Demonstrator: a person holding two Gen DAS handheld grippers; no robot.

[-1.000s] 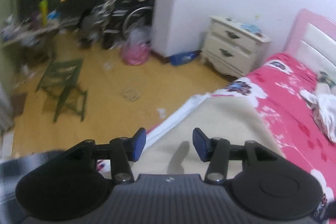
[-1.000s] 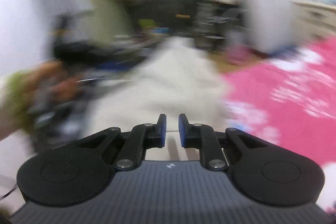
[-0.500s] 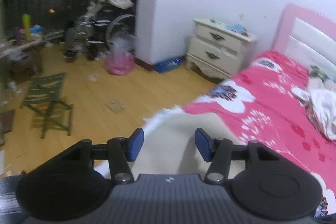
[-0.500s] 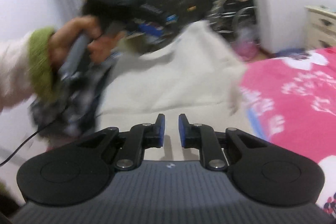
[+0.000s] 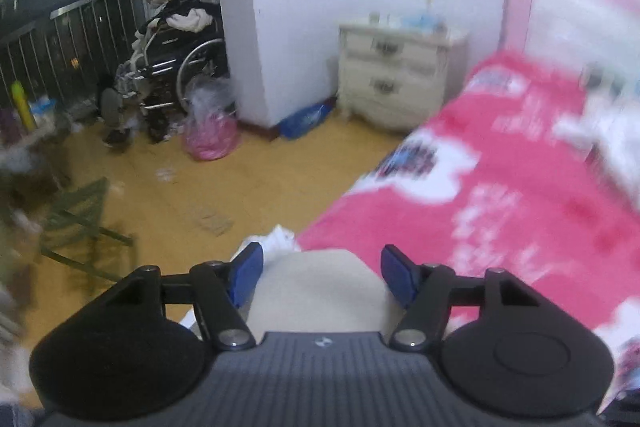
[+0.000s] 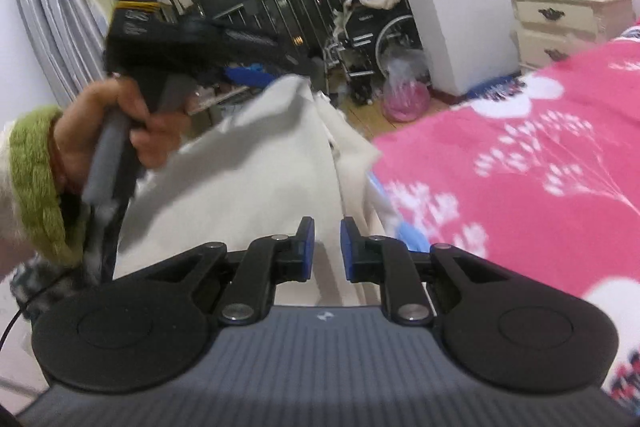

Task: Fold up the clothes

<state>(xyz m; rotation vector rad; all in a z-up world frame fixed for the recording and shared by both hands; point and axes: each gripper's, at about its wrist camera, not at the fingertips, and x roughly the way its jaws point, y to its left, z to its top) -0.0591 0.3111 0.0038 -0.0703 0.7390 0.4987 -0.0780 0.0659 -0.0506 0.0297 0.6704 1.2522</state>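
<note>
While left claw (image 5: 322, 277) is opening over cream garment (image 6: 256, 163), fold could slump off bed (image 6: 520, 155); right claw (image 6: 327, 247) nearly together, pinching nothing visible.

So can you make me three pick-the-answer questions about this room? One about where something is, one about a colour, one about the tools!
1. Where is the cream cloth?
A. on the floor
B. on the pink bed, at its edge
C. on the nightstand

2. What colour is the sleeve cuff?
A. green
B. blue
C. red

3. How is the left tool?
A. clamped on cloth
B. opening, pads clear of the cloth
C. out of sight

Answers:
1 B, it lies at the bed's edge.
2 A, the knitted cuff is green.
3 B, its blue pads stand apart.
</note>
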